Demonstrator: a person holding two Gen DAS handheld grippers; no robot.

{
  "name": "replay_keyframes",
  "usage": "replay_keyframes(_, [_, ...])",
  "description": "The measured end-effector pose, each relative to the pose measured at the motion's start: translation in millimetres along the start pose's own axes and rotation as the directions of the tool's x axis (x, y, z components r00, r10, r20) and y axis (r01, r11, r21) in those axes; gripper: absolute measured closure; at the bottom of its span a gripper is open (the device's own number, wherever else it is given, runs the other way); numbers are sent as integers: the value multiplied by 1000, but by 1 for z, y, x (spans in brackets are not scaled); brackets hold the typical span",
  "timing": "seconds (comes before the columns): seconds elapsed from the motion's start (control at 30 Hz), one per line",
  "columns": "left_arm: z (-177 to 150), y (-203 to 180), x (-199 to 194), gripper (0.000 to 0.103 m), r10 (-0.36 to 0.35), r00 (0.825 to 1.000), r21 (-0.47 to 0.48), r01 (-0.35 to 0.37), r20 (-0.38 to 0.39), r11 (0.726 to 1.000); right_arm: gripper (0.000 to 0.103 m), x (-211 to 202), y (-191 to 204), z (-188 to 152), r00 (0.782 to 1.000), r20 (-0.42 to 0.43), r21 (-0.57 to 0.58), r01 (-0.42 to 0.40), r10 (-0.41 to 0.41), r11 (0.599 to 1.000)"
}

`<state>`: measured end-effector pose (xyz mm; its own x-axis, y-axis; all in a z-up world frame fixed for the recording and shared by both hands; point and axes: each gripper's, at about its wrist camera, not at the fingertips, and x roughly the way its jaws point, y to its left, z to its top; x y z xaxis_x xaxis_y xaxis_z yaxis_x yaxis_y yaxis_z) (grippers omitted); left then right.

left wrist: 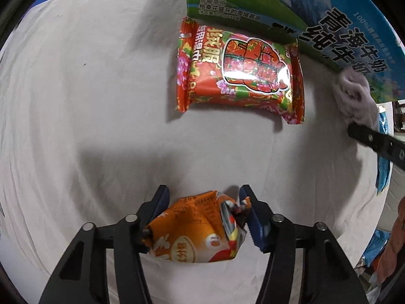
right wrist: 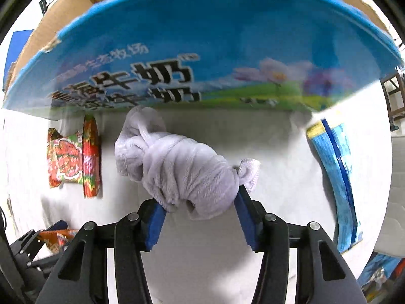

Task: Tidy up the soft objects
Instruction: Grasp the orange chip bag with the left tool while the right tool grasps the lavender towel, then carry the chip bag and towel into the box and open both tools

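My left gripper (left wrist: 202, 215) is shut on an orange snack packet (left wrist: 195, 230) and holds it just above the white cloth. A red flowered packet (left wrist: 238, 71) lies flat ahead, against the milk carton box (left wrist: 341, 30). My right gripper (right wrist: 200, 202) is shut on a rolled lilac towel (right wrist: 184, 167), close to the box's blue side (right wrist: 202, 50). The towel (left wrist: 354, 96) and one right finger (left wrist: 374, 144) show at the right edge of the left wrist view. The red packet (right wrist: 73, 159) and the left gripper with its orange packet (right wrist: 58, 238) show at the left of the right wrist view.
A white cloth (left wrist: 88, 101) covers the surface. A blue plastic packet (right wrist: 336, 177) lies to the right of the towel. The box has brown cardboard flaps (right wrist: 63, 10) at its top. Orange and blue items (left wrist: 395, 240) sit at the far right edge.
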<state>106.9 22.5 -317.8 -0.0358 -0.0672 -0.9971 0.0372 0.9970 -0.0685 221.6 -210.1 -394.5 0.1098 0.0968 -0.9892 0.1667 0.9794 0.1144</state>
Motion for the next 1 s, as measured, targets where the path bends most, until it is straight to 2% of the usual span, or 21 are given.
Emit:
replay_keyframes(0.13, [-19, 2, -15, 52, -14, 1000, -2, 14, 6, 1000, 49, -16, -20, -19, 1000, 3, 13, -21, 21, 1000])
replay_keyframes(0.27, [-34, -15, -32, 53, -54, 998, 0, 54, 16, 999, 50, -30, -36, -47, 999, -1, 19, -41, 41, 999])
replay_keyframes(0.5, [-34, -44, -73, 55, -113, 991, 38, 111, 66, 993, 51, -55, -53, -90, 997, -5, 40, -74, 75, 996])
replay_keyframes(0.67, [-22, -62, -121, 55, -137, 982, 98, 125, 133, 987, 52, -94, -49, -88, 994, 43, 39, -107, 105, 994])
replay_keyframes(0.7, [-11, -69, -131, 55, -137, 979, 114, 120, 153, 986, 66, -102, -49, -85, 993, 51, 36, -110, 108, 993])
replay_keyframes(0.83, [0, -79, -169, 55, -142, 966, 166, 106, 217, 980, 66, -133, -47, -76, 989, 96, 4, -114, 113, 993])
replay_keyframes(1.0, [25, -87, -197, 55, -144, 952, 199, 91, 271, 976, 66, -160, -38, -58, 981, 152, -20, -116, 118, 993])
